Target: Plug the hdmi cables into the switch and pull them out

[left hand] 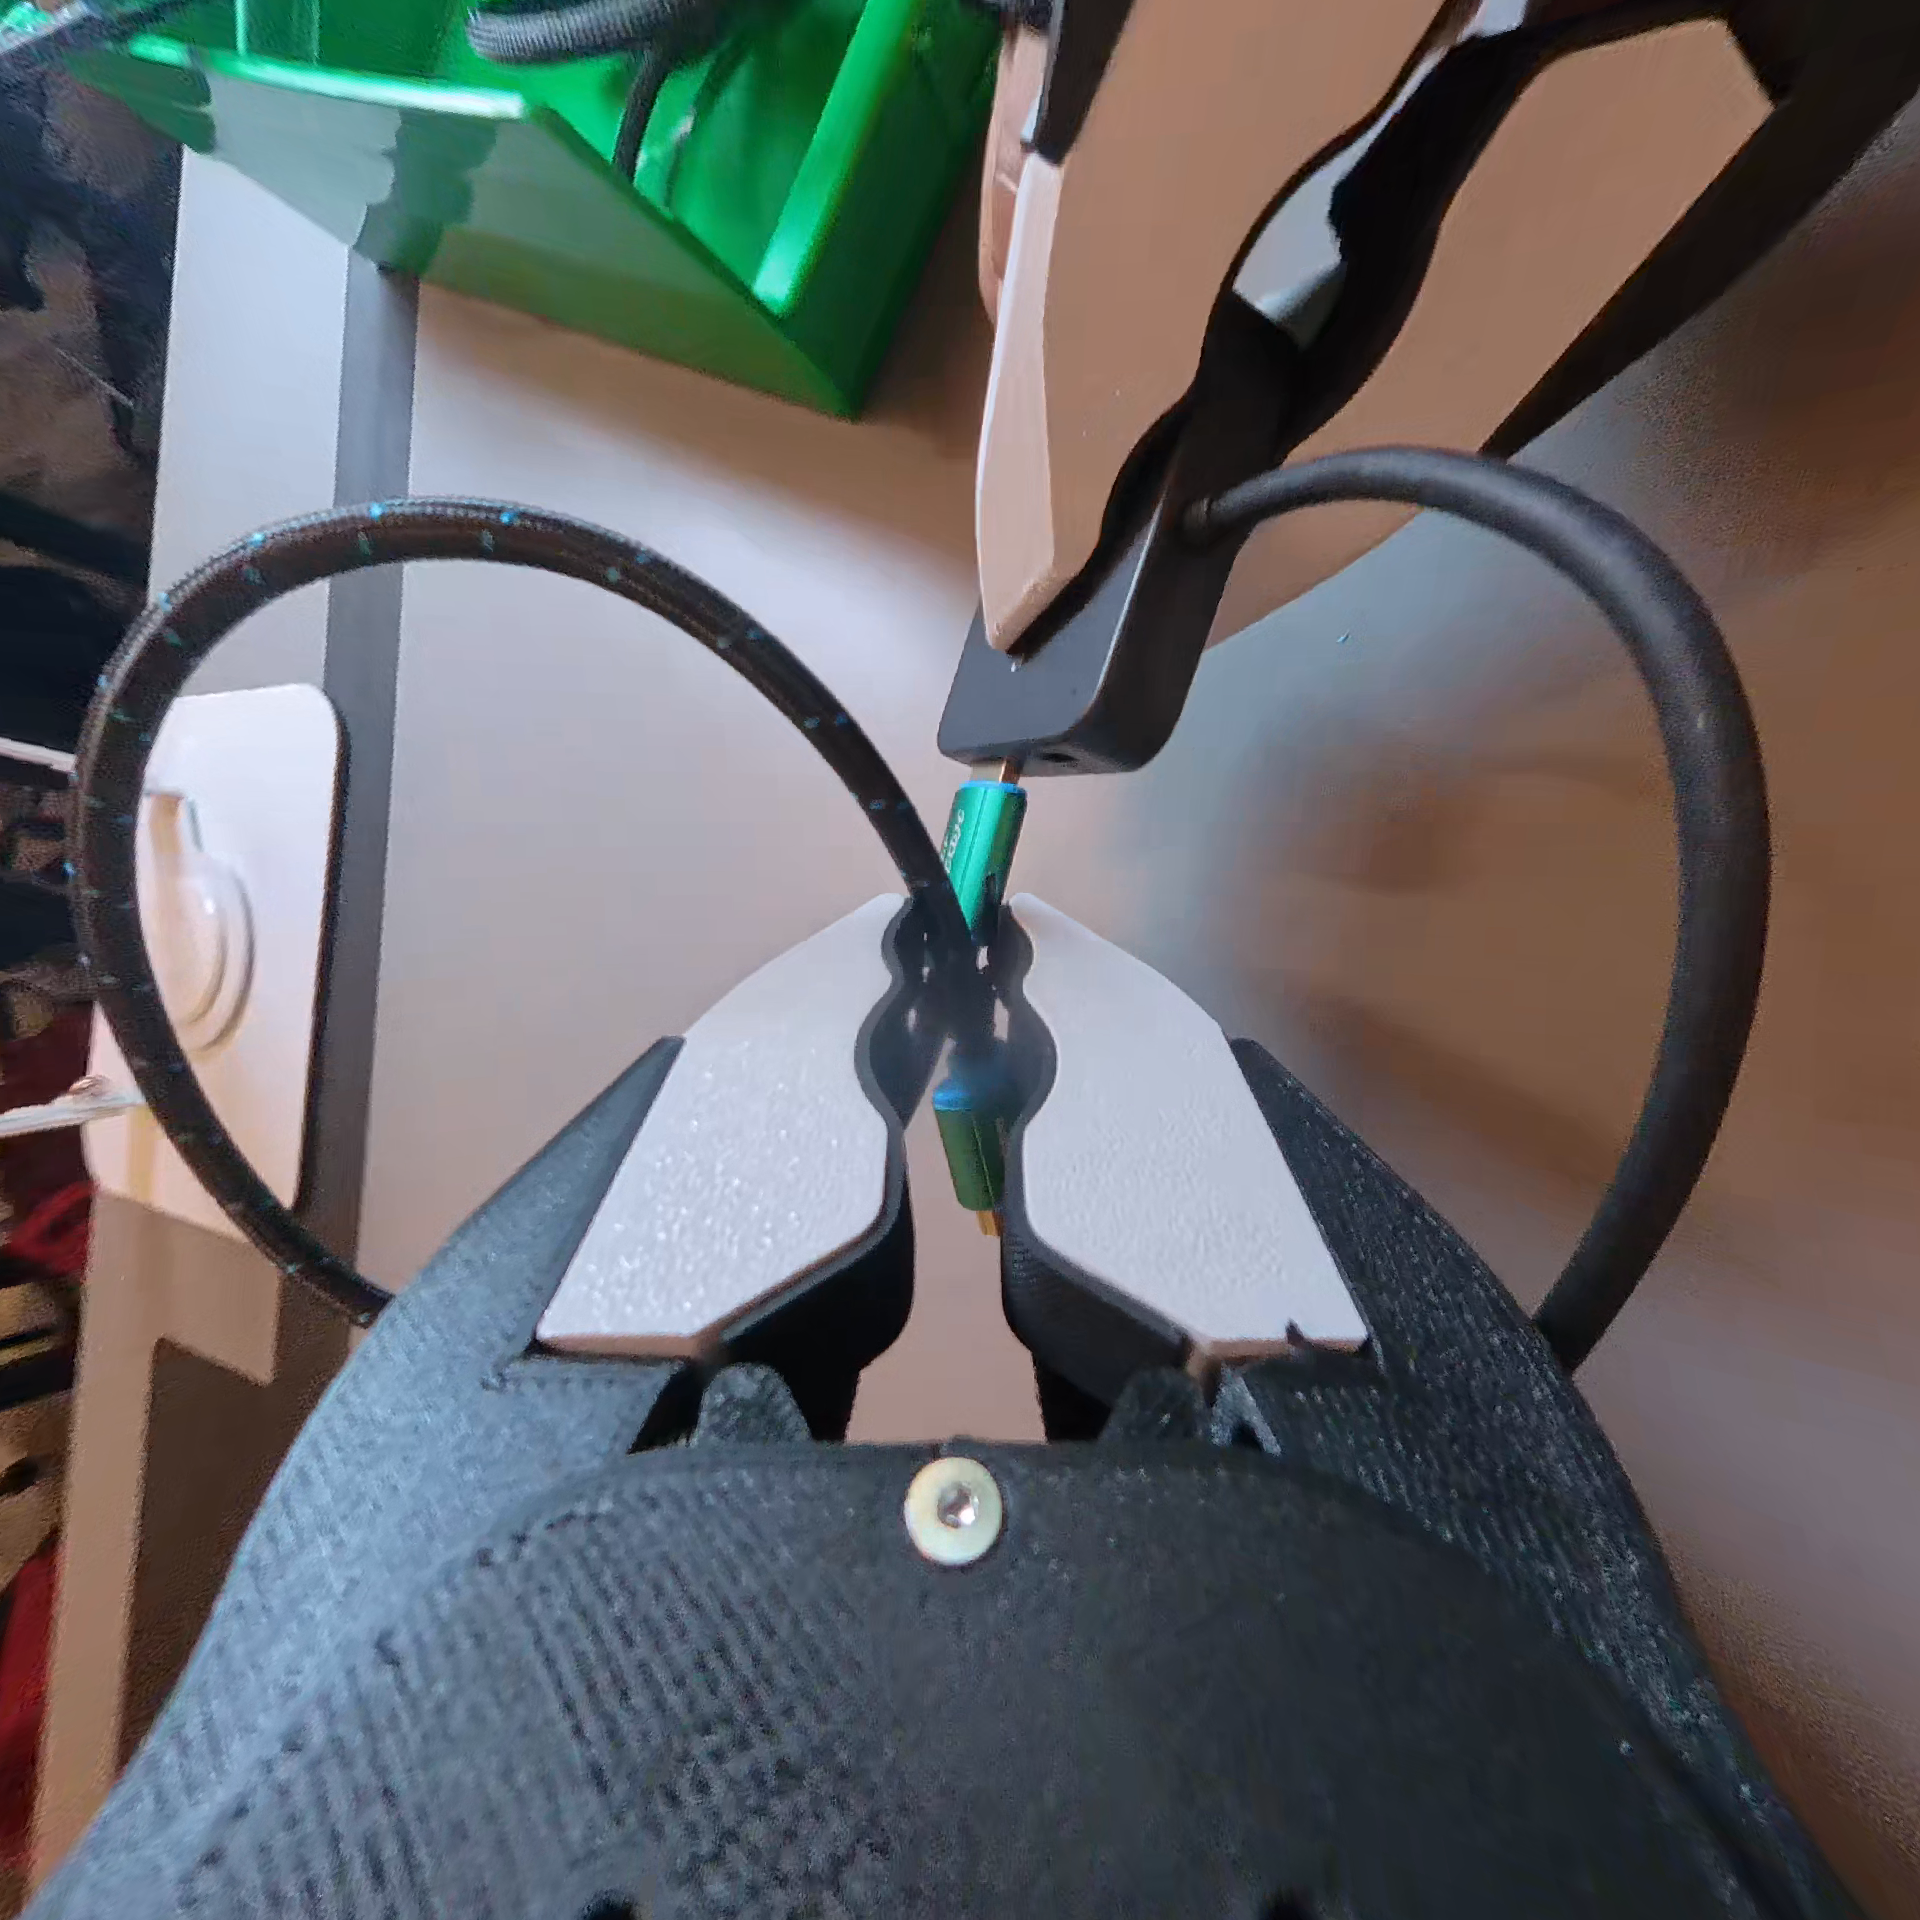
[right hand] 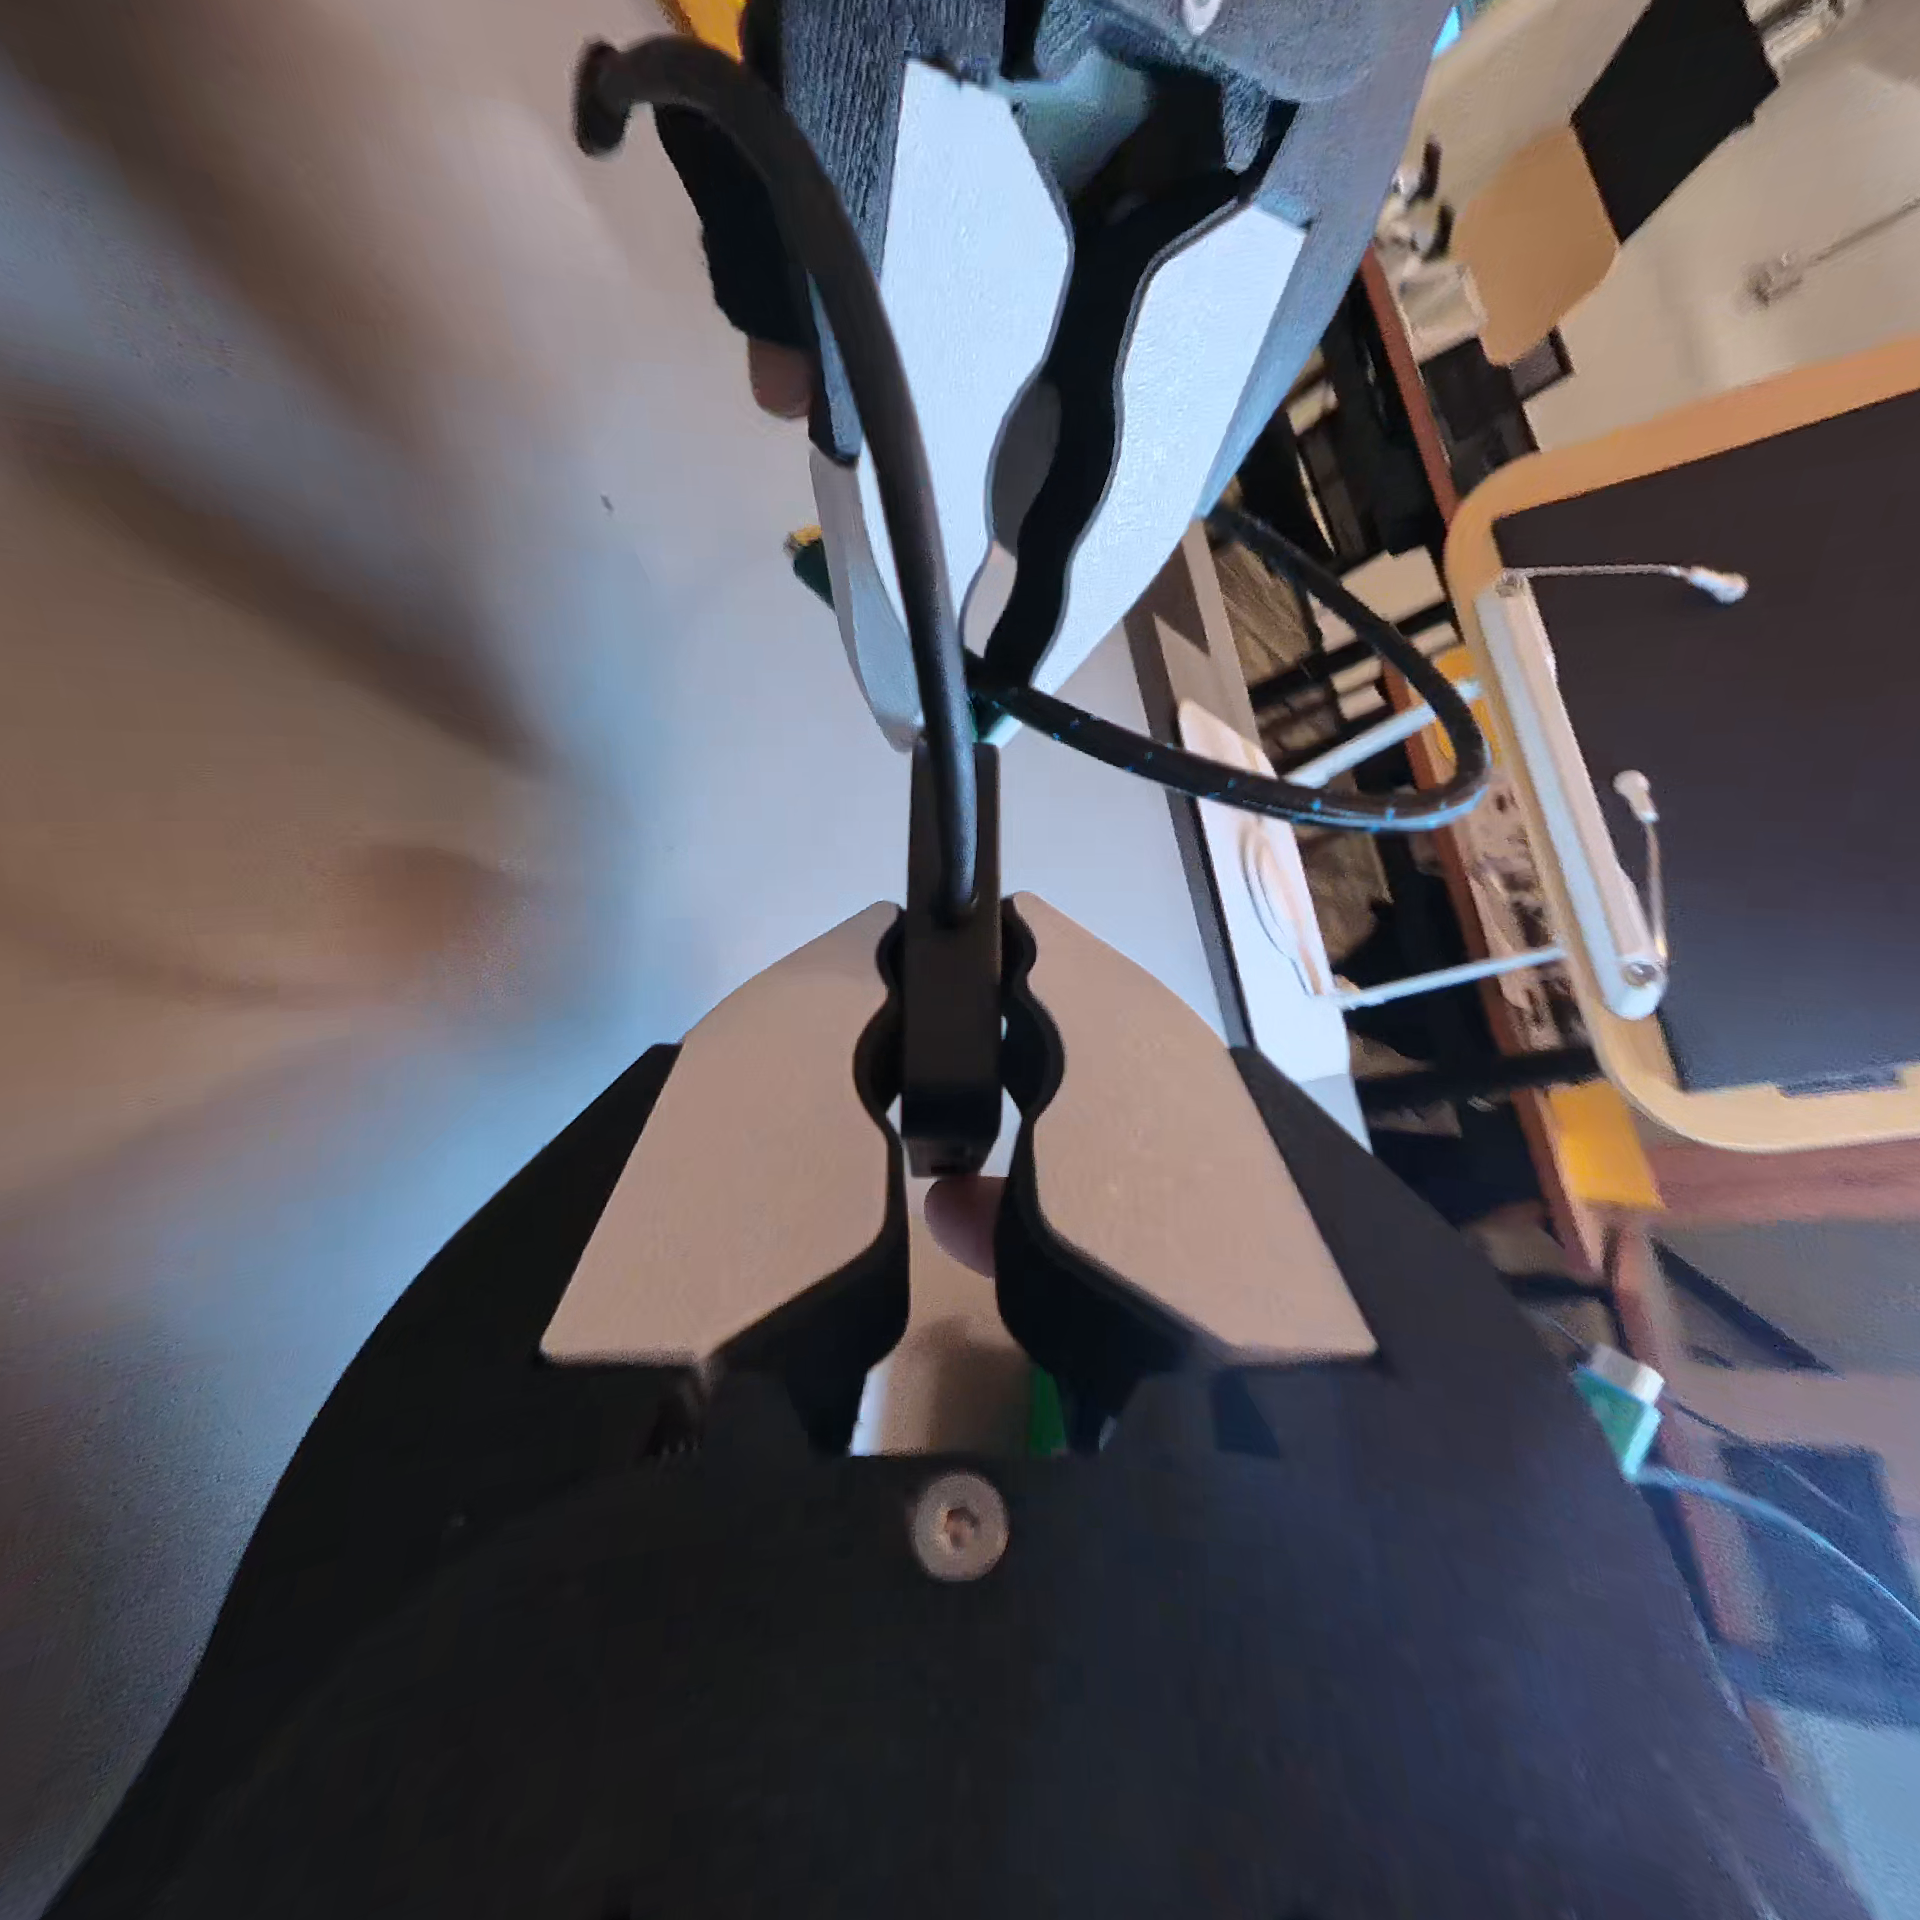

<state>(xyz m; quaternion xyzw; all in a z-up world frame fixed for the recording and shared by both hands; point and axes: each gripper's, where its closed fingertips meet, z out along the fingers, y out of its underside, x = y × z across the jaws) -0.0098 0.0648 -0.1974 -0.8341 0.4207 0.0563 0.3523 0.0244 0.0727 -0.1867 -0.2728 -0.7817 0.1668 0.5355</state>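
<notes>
Fingers (left hand: 1101, 1049) of the left gripper (left hand: 954, 920) are clenched on a green HDMI plug (left hand: 982, 857) w/ its braided cable (left hand: 312, 582) looping out toward 9 o'clock. Plug's gold tip touches the port edge of the black switch (left hand: 1081, 665) at 12 o'clock, not fully in. Right gripper (right hand: 951, 914) is pinched tight on the switch, its smooth black cord (left hand: 1621, 748) arcing toward 3 o'clock; green bin (left hand: 665, 218) sits at 11 o'clock on the tabletop (left hand: 644, 665).

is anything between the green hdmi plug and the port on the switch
Nothing visible. In the left wrist view the left gripper holds the green plug, and its gold tip already meets the end face of the black switch, held by the right gripper. How far it is seated cannot be told.
</notes>
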